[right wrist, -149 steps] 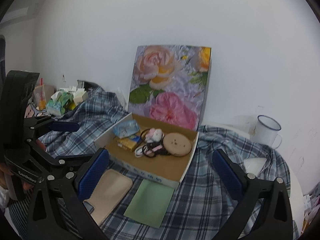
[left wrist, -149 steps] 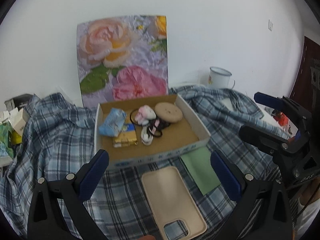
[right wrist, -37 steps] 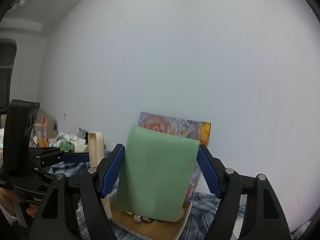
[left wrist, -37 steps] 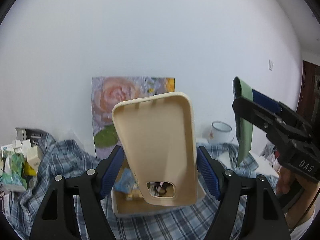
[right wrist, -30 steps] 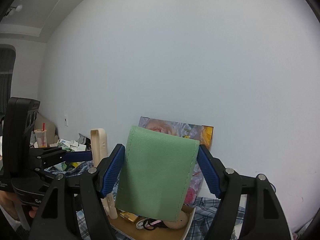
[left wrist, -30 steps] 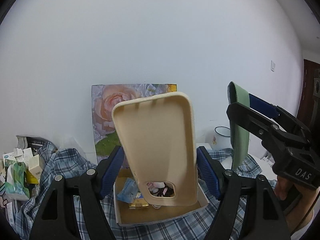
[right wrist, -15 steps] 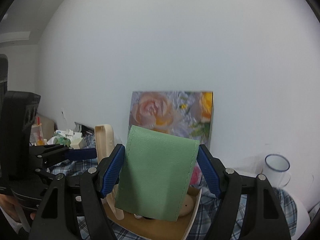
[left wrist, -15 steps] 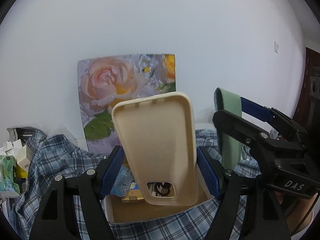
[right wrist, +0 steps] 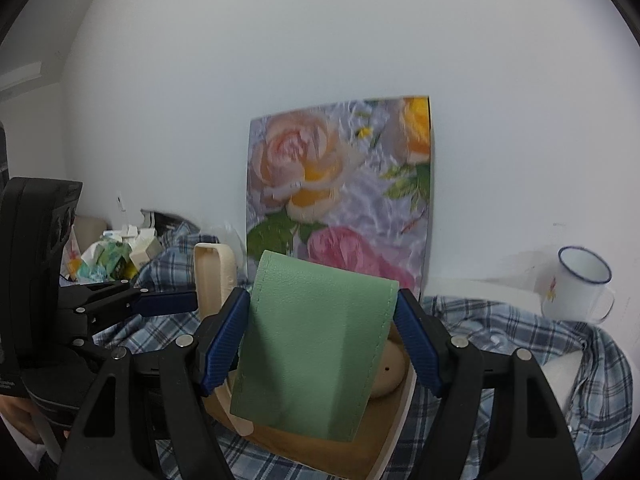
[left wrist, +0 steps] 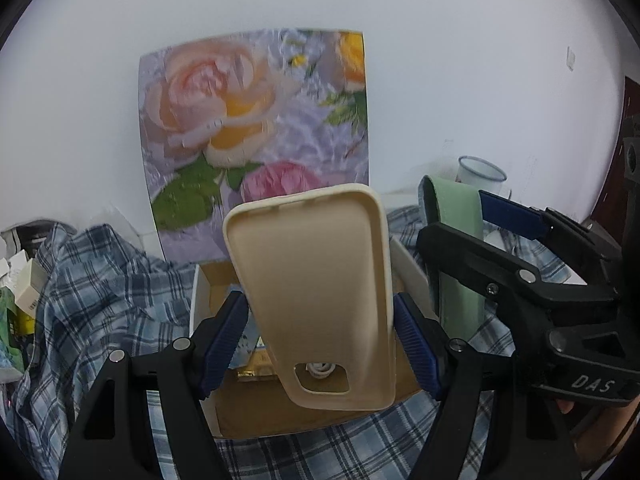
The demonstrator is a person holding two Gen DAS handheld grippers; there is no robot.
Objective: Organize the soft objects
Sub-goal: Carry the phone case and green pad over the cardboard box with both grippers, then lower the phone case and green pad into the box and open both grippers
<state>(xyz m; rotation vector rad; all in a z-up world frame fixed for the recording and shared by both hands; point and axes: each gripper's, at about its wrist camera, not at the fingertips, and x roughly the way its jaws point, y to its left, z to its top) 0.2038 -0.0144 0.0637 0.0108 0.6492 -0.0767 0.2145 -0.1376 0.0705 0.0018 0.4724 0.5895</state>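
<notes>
My left gripper (left wrist: 320, 344) is shut on a beige soft phone case (left wrist: 320, 300), held upright above the open cardboard box (left wrist: 208, 296). My right gripper (right wrist: 320, 340) is shut on a folded green leatherette pouch (right wrist: 312, 348), held upright over the box's right part (right wrist: 360, 452). The pouch also shows in the left wrist view (left wrist: 452, 248), and the phone case shows edge-on in the right wrist view (right wrist: 212, 280). The box holds small items, mostly hidden behind the held things; a round tan pad (right wrist: 390, 368) peeks out.
The box lid with a rose print (left wrist: 256, 136) stands against the white wall. A blue plaid cloth (left wrist: 100, 280) covers the table. A white enamel mug (right wrist: 580, 284) stands at the right. Small cartons and packets (right wrist: 116, 256) lie at the left.
Both grippers have come down and forward toward the box with the phone case and the green pouch still held. The rose lid and the box now loom larger.
</notes>
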